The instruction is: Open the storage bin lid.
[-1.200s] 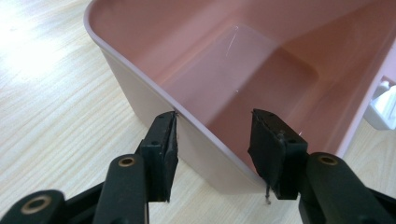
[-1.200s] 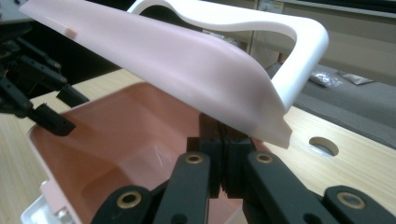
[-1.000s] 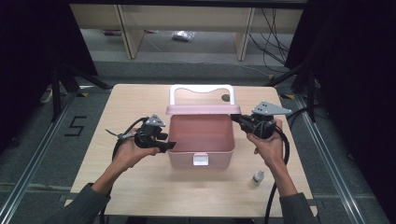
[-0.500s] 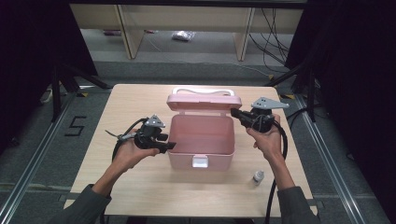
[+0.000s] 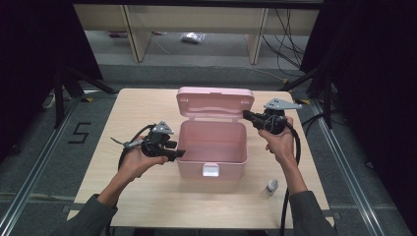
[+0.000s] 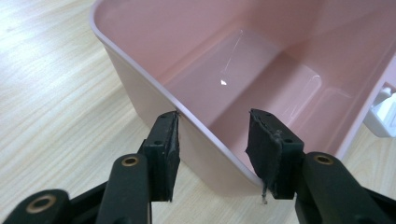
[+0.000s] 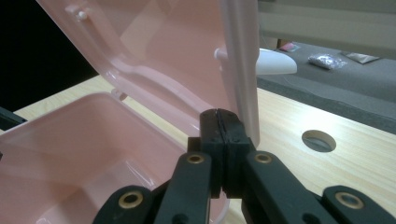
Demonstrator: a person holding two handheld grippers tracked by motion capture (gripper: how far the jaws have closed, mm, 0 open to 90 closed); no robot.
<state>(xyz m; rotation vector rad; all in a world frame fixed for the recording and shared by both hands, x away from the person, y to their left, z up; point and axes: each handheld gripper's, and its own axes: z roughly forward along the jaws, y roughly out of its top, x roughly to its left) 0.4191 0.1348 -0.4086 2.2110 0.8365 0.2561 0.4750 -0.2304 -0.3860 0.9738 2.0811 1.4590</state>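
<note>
A pink plastic box (image 5: 211,169) stands mid-table with a white latch on its front. Its lid (image 5: 215,102) is up and nearly upright, inner face toward me. My left gripper (image 5: 181,153) is at the box's left wall. In the left gripper view (image 6: 215,140) one jaw is outside and one inside, clamped askew on that wall (image 6: 140,88). My right gripper (image 5: 246,116) is shut with nothing in it. Its tip (image 7: 219,116) rests against the right edge of the lid (image 7: 177,60). The box is empty inside.
A small bottle (image 5: 272,186) stands on the table near the front right, beside my right forearm. A round hole (image 7: 318,140) in the tabletop lies behind the lid. Shelving and cables sit beyond the far edge.
The lid has swung up from lying back flat to standing nearly upright. My right gripper has moved a little left along with it. The left gripper has stayed put.
</note>
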